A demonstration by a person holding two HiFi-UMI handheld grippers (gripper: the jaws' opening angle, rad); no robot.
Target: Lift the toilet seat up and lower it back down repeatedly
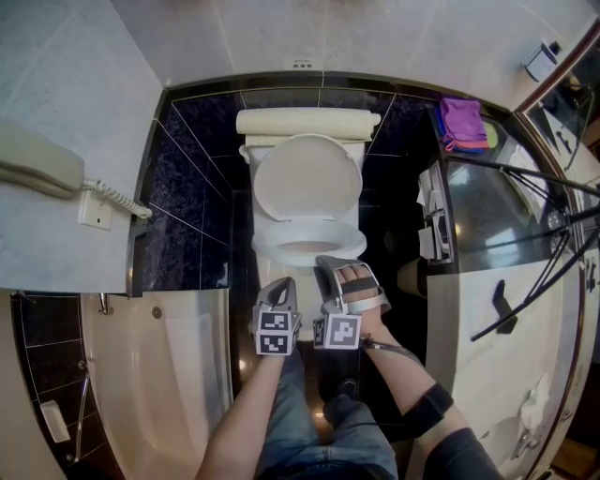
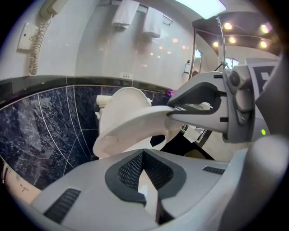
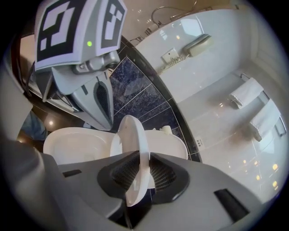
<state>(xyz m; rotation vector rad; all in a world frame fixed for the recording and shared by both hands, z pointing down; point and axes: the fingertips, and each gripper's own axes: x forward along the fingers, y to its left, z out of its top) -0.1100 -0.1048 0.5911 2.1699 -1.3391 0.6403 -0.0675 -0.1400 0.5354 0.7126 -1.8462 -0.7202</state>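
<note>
Right gripper [image 3: 137, 171] pinches the tilted-up toilet seat [image 2: 135, 124] at its front rim; left gripper [image 2: 143, 167] pressed together, empty.
The seat hides much of the bowl [image 3: 67, 146]. Left of the bowl hangs a wall phone [image 1: 37, 161], right a purple cloth [image 1: 461, 122]; folded towels [image 3: 246, 92] show only in gripper views.

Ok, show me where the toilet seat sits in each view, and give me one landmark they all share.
Head view: toilet seat at centre, its front edge at the right gripper.
Left gripper view: toilet seat at centre, reaching right.
Right gripper view: toilet seat at lower centre, edge-on between the jaws.
Shared landmark: wall phone, at the left edge, top left, upper right.
</note>
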